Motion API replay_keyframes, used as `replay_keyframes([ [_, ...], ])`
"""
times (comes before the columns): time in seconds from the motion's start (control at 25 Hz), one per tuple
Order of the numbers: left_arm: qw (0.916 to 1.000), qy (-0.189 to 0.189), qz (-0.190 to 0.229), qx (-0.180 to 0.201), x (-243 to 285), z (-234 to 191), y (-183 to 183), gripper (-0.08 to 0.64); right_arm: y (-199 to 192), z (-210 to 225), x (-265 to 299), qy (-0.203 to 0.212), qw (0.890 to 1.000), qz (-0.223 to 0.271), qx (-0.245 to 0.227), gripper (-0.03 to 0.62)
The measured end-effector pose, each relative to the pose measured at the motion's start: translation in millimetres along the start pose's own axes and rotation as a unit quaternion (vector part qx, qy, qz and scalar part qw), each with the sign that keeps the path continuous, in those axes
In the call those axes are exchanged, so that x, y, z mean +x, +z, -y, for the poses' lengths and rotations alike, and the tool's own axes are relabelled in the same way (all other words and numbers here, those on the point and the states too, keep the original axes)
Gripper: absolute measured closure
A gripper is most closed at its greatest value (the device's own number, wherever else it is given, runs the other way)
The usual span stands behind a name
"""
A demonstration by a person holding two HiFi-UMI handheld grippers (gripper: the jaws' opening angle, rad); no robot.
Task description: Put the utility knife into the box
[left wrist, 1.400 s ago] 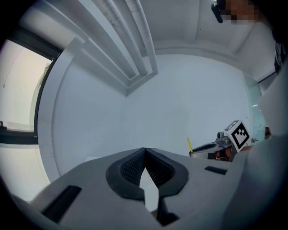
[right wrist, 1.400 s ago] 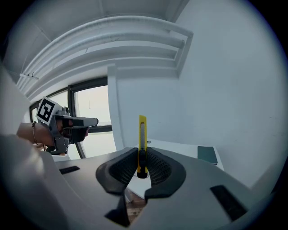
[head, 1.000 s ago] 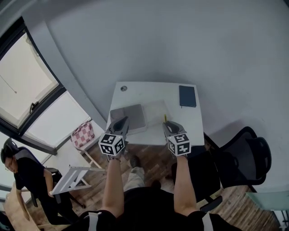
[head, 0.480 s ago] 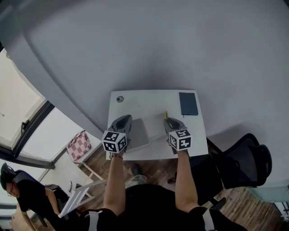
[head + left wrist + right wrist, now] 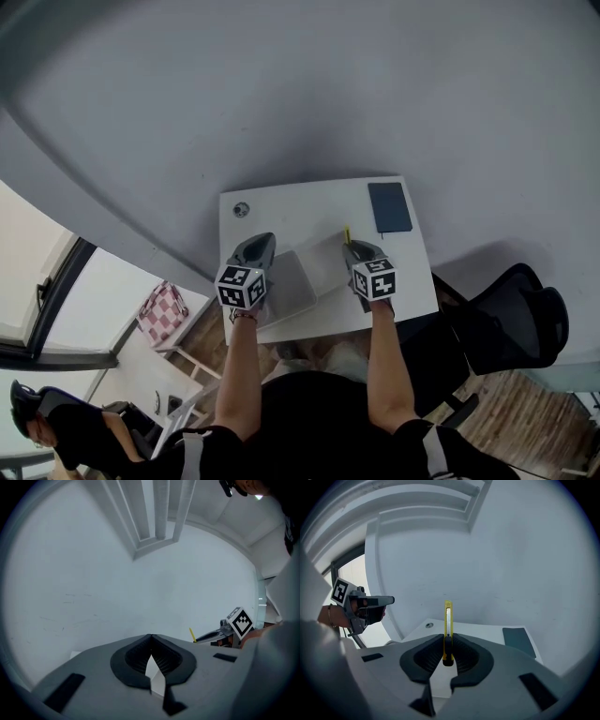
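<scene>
My right gripper (image 5: 359,248) is shut on a yellow utility knife (image 5: 346,234), whose tip sticks out past the jaws over the white table (image 5: 309,202). In the right gripper view the knife (image 5: 448,620) stands upright, clamped between the pads of that gripper (image 5: 447,641). A shallow grey box (image 5: 295,281) lies on the table between my hands, with a pale lid (image 5: 325,255) beside it. My left gripper (image 5: 260,242) hovers at the box's left side. Seen from the left gripper view, its jaws (image 5: 151,639) are shut with nothing between them.
A dark blue notebook (image 5: 389,206) lies at the table's far right corner, and a small round fitting (image 5: 242,210) sits at the far left. A grey wall stands behind the table. A black office chair (image 5: 511,323) is on my right, and a person (image 5: 47,431) stands at lower left.
Both grippers have moved forward from the table's front edge to over the box area. The knife has stayed clamped in the right gripper. The head view has shifted toward the wall.
</scene>
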State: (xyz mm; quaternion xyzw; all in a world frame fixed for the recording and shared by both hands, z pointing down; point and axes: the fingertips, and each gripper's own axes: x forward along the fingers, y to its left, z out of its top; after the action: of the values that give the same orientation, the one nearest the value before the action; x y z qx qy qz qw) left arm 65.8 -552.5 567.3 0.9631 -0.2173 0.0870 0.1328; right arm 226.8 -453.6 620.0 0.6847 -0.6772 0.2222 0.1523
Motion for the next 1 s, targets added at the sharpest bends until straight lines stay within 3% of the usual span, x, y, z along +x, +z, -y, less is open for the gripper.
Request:
replay_keyframes([
  [0.2, 0.9997, 0.009, 0.002, -0.021, 19.6, -5.9, -3.9, 0.534, -21.9, 10.5, 21.7, 0.019, 0.999, -0.035, -0.006, 0.520],
  [0.6, 0.9958, 0.077, -0.009, -0.049, 48.5, -11.7, -29.0, 0.534, -59.6, 25.7, 75.8, 0.109, 0.989, -0.096, -0.024, 0.520],
  [0.8, 0.9925, 0.109, -0.027, -0.048, 50.2, -9.9, -49.9, 0.534, -86.1, 20.9, 97.6, 0.161, 0.975, -0.140, -0.060, 0.520],
  [1.0, 0.9875, 0.141, -0.040, -0.058, 47.5, -15.2, -73.1, 0.534, -118.5, 6.9, 114.2, 0.210, 0.951, -0.194, -0.118, 0.520],
])
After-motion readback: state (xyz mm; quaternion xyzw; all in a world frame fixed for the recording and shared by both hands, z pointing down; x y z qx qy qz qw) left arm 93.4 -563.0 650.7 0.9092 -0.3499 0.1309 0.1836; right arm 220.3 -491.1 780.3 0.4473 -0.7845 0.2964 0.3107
